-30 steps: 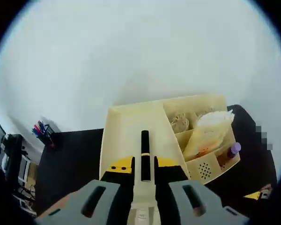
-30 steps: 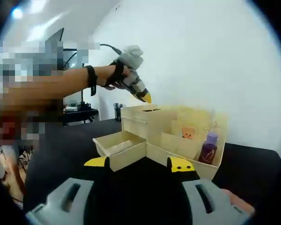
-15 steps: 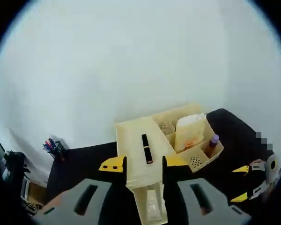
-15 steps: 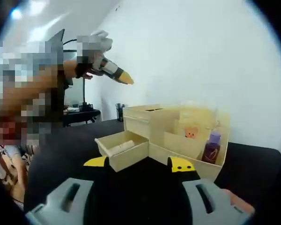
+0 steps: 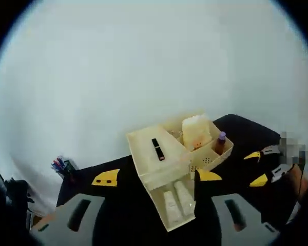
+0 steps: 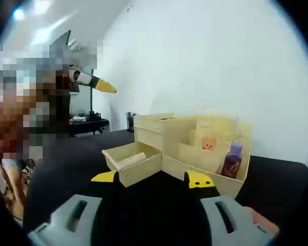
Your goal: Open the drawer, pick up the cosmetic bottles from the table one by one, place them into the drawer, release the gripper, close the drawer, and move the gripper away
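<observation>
A cream desk organiser [image 5: 167, 154] stands on the black table [image 5: 95, 169]. Its drawer [image 5: 170, 207] is pulled out and two pale cosmetic bottles [image 5: 175, 201] lie inside. A black tube [image 5: 157, 149] lies on the organiser's flat top. My left gripper [image 5: 156, 177] hangs open above and in front of it, holding nothing. In the right gripper view the open drawer [image 6: 133, 163] shows a white bottle [image 6: 131, 160]. My right gripper [image 6: 151, 178] stays open and low before the organiser [image 6: 190, 138]. The left gripper [image 6: 102, 85] is high at the upper left.
A purple bottle [image 6: 229, 160] stands in the organiser's end compartment, beside a packet with an orange print [image 6: 209, 144]. A pen holder [image 5: 61, 167] sits at the table's far left by the white wall. The right gripper [image 5: 257, 167] shows at the right edge.
My left gripper let go of the black tube on the organiser's top, opened wide and drew back and upward. The right gripper has stayed put.
</observation>
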Demonstrator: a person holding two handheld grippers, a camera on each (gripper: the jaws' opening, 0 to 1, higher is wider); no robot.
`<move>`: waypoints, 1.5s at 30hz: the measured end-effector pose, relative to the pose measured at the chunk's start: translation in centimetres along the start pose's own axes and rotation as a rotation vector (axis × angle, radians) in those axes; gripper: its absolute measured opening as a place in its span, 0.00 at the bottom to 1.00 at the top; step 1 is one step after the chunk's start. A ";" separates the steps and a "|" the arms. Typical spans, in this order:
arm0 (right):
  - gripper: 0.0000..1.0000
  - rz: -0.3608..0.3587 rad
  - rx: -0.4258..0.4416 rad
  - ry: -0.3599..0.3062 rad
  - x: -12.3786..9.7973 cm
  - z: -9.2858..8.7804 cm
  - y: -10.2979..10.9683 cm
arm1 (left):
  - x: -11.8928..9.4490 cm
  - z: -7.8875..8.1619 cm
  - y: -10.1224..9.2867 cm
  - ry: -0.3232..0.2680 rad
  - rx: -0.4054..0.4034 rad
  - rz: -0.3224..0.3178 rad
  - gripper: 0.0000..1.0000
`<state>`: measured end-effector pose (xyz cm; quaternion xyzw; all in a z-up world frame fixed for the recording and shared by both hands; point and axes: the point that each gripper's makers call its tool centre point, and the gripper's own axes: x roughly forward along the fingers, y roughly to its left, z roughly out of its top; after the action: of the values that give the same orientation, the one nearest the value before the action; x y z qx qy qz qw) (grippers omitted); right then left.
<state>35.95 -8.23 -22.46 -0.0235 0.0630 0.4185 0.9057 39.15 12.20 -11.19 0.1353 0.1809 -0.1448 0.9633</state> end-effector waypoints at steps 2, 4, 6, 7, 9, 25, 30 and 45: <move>0.46 0.001 -0.006 0.001 0.0 0.0 0.0 | -0.6 -0.9 -1.2 -0.011 0.032 -0.022 0.65; 0.46 0.006 -0.007 0.001 0.1 -0.1 0.2 | -1.0 -2.0 -2.2 -0.020 0.062 -0.043 0.69; 0.46 0.008 -0.010 0.005 0.4 -0.3 0.6 | -1.2 -3.1 -2.9 -0.025 0.064 -0.055 0.73; 0.46 0.009 -0.017 0.011 0.5 -0.5 0.7 | -1.3 -3.5 -3.3 -0.034 0.064 -0.069 0.75; 0.47 0.012 -0.032 0.017 0.7 -0.8 1.2 | -1.3 -4.3 -3.8 -0.041 0.060 -0.090 0.77; 0.67 0.009 -0.091 0.007 3.1 -2.3 3.1 | -0.7 -11.8 -3.0 -0.188 0.014 -0.204 0.90; 0.68 -0.015 -0.112 -0.021 3.6 -2.1 2.7 | 0.1 -14.3 -2.9 -0.212 -0.031 -0.228 0.86; 0.87 -0.062 -0.226 -0.034 5.3 -3.0 2.9 | 2.8 -18.7 -4.3 -0.231 0.009 -0.333 0.87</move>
<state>36.87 -2.68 -26.12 -0.1202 -0.0004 0.3948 0.9109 34.44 13.41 -29.92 0.0902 0.0884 -0.3173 0.9399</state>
